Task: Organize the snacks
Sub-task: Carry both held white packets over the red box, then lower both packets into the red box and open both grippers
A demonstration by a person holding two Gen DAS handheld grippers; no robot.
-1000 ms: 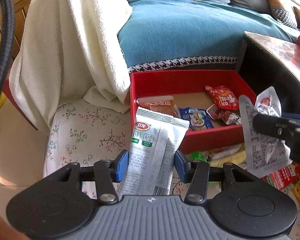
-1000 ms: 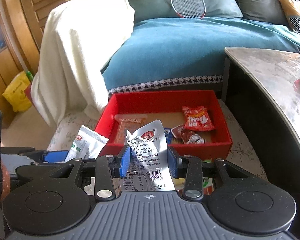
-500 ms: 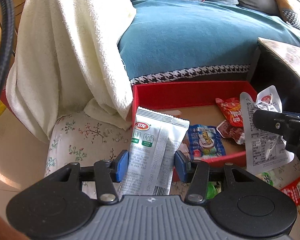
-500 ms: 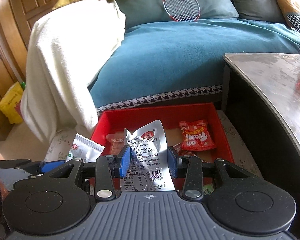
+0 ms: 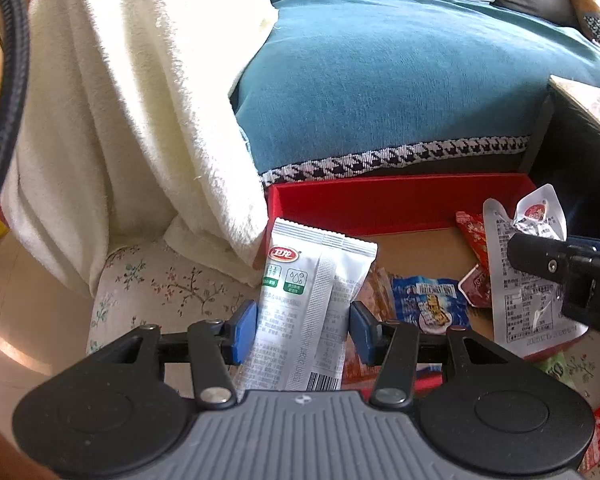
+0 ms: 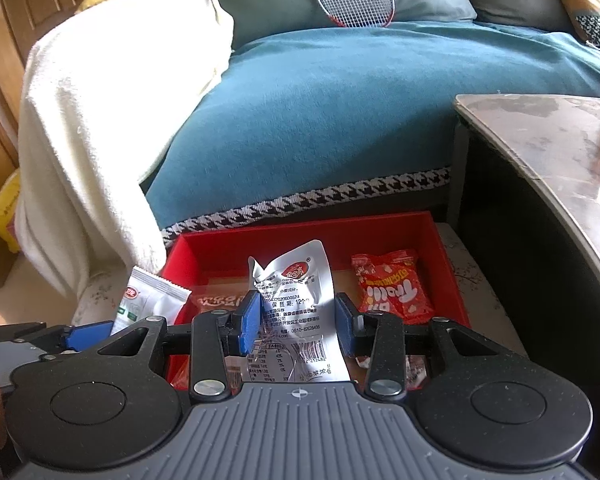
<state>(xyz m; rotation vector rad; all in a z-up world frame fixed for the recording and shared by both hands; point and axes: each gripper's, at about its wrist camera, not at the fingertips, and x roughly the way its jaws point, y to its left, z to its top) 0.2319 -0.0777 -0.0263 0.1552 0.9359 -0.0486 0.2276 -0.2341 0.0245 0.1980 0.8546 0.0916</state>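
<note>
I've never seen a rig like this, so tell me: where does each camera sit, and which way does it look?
Left wrist: on the left tongs, looking down along them at the white packet they grip, over the red box; right tongs at the edge.
Right wrist: on the right tongs, gripping a silver packet over the same box.
Shared: box, both packets, blue sofa.

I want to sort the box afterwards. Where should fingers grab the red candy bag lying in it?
Judging by its pose, come from above and pinch the crimped top edge of the red candy bag: it lies flat on the floor of the red box, puffy in the middle, with bare floor beside that edge.
</note>
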